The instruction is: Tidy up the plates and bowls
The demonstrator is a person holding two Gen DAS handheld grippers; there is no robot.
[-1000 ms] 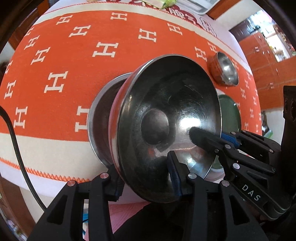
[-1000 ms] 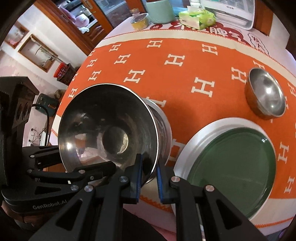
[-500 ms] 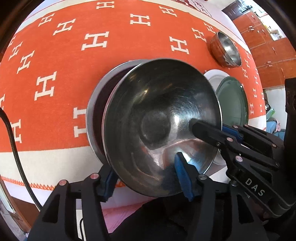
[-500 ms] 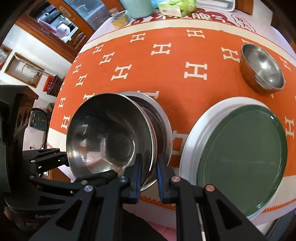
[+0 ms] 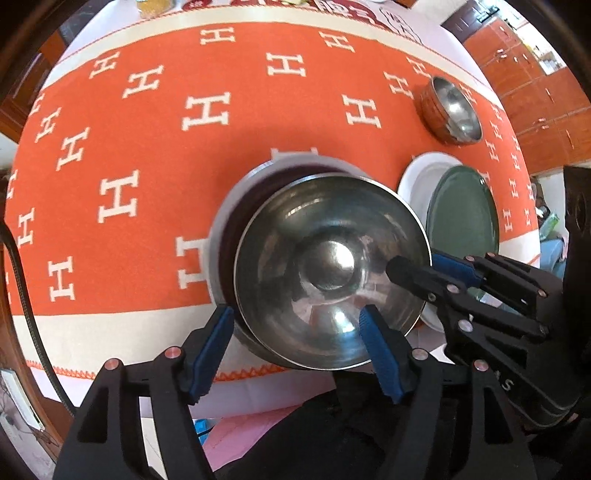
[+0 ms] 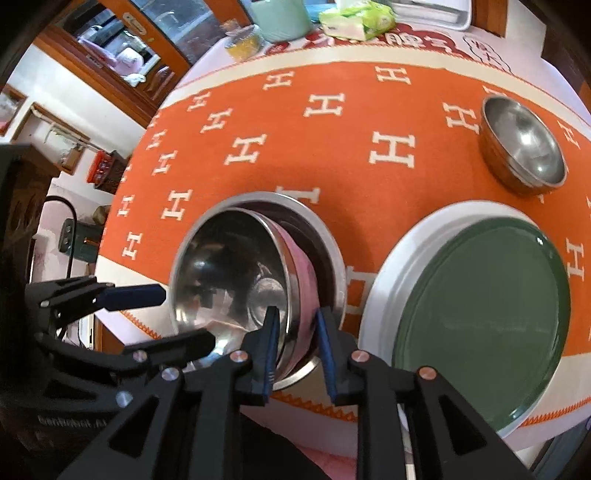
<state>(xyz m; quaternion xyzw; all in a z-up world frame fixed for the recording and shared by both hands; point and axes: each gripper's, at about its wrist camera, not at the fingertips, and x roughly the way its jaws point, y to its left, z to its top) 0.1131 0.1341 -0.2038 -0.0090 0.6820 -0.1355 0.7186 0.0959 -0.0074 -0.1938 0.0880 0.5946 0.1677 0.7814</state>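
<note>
Claws both pointing steeply down at one steel bowl (image 5: 328, 269) near the tabletop (image 5: 110, 328) front edge. Left claw (image 5: 295, 347) released and opening: bowl's near rim sits between its blue pads, one pad outside the left wall, the other over the bowl's inside, neither pressing. Right claw (image 6: 295, 343) straddles the bowl's right rim, one finger inside, one outside; jaws opening, small gap each side, not pinching. Bowl sits tilted, nested in a wider steel bowl (image 6: 325, 236) directly beyond and under it; pinkish reflection on its outer wall in the right wrist view. Just right of the right claw: green plate (image 6: 480, 317) stacked on a white plate (image 6: 384, 280), close beside the nested bowls, not touching. Further ahead and right: small steel bowl (image 6: 524, 147), upright, alone on the orange H-pattern cloth (image 5: 221, 110). Far edge beyond the cloth: mint-green container (image 6: 280, 14), tissue pack (image 6: 354, 22), small yellow jar (image 6: 242, 40).
</note>
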